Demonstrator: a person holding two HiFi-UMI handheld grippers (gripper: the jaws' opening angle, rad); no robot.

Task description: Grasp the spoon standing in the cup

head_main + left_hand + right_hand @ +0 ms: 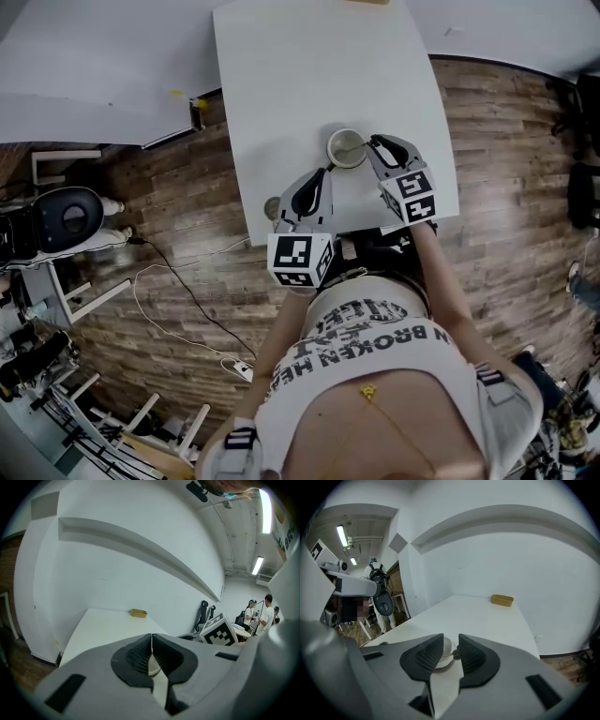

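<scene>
My right gripper (pixel 451 649) is at the cup (pixel 347 148) that holds the spoon (pixel 456 655), jaws a little apart.

The spoon shows only as a small dark end over the cup's rim, seen through the gap between my right jaws; it is too small to tell more. The cup stands on the white table (pixel 281 84), towards its near edge and right of the middle. My right gripper comes at it from the near right, its tips just beside the rim, and the pads press on nothing. My left gripper (pixel 151 641) sits to the near left of the cup, a little apart from it, its jaws closed tip to tip with nothing in them. A small yellow box (pixel 502 600) lies at the table's far end, well apart from the cup. Wooden floor (pixel 506 169) lies around the table.
</scene>
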